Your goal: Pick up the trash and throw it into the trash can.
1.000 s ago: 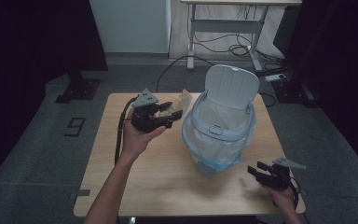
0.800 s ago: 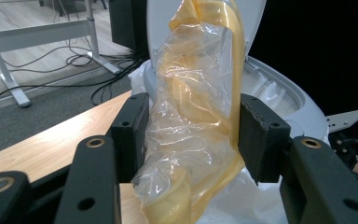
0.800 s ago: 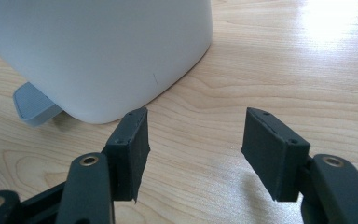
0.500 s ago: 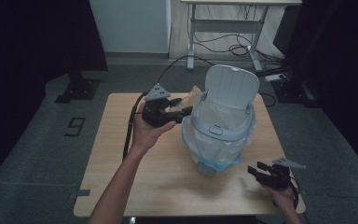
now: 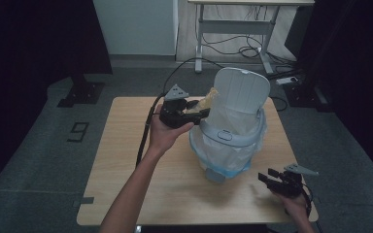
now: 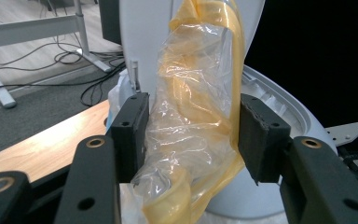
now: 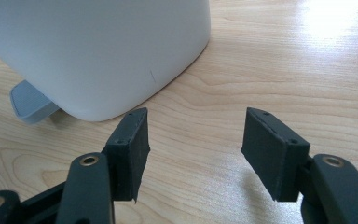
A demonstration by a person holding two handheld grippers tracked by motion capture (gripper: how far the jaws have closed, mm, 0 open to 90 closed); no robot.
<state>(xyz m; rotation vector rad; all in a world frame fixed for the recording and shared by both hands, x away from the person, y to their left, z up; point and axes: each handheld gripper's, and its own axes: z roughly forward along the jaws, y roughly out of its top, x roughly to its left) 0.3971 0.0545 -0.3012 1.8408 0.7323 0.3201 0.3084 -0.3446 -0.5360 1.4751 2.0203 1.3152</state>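
Crumpled bag held at the bin's rim

The left tongs [image 6: 189, 135] clamp a yellowish plastic bag [image 6: 196, 116] beside the white bin [image 5: 230, 136], mid-table; the right tongs [image 7: 193, 144] rest agape, empty, near right.

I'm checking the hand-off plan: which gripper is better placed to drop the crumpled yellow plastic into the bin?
Left. The left gripper already holds the yellow plastic at the bin's rim; the right gripper rests open.

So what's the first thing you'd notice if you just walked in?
Probably the white pedal bin in the middle of the wooden table, its lid standing open and a clear liner bag draped over its rim. Right beside it, the left hand-held gripper clamps a crumpled yellowish plastic bag. The right hand-held gripper rests open near the bin's base.
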